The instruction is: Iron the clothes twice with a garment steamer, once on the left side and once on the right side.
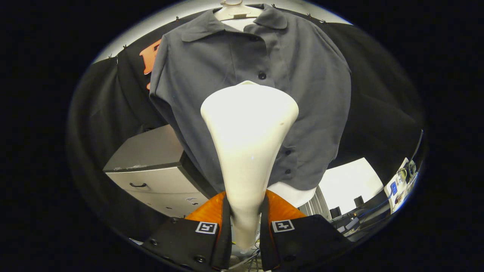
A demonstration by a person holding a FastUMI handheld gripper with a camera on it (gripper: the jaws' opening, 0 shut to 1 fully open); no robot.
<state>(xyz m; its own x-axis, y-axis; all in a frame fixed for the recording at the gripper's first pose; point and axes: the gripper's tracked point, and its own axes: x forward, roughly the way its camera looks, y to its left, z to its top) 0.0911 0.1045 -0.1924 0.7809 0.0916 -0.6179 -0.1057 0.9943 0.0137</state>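
A grey short-sleeved shirt (302, 94) hangs buttoned on a pale hanger (236, 13) in front of the black cloth wall. A white garment steamer (247, 136) rises from between my fingers, its wide flat head held up before the shirt's middle, near the button line. My gripper (245, 223) is shut on the steamer's narrow handle, both fingers pressing its sides. Whether the steamer head touches the fabric I cannot tell. A white layer (295, 192) peeks out under the shirt's hem.
A grey cabinet (151, 166) with a drawer handle stands below and left of the shirt. To the right, beyond the hem, lie a bright white surface (349, 185), dark equipment and cables (401, 181).
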